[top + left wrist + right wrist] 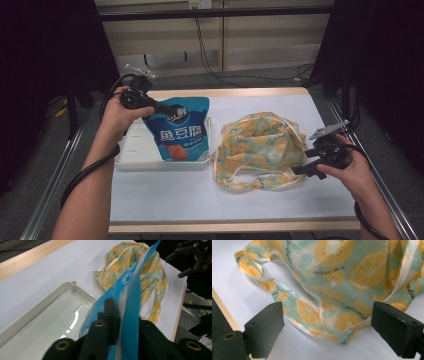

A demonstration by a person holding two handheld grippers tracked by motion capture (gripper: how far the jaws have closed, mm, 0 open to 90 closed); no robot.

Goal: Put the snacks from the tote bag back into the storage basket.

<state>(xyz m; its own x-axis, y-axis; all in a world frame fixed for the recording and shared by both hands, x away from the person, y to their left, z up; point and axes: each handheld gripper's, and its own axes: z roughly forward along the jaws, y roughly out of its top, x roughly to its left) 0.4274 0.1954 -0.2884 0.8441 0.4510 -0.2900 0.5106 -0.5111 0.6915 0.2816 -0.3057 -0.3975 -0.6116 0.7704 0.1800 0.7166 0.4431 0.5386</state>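
Blue pouch (177, 127), pinched by the left gripper (162, 107), should travel toward three o'clock into the bag (260, 147); right gripper (324, 332) gapes wide.

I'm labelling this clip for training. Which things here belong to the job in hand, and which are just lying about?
In the job:
- blue pouch, pinched by the left gripper
- fruit-print cloth bag, in front of the open right gripper
- white tray under the pouch

Lying about:
- cables on the floor beyond the table
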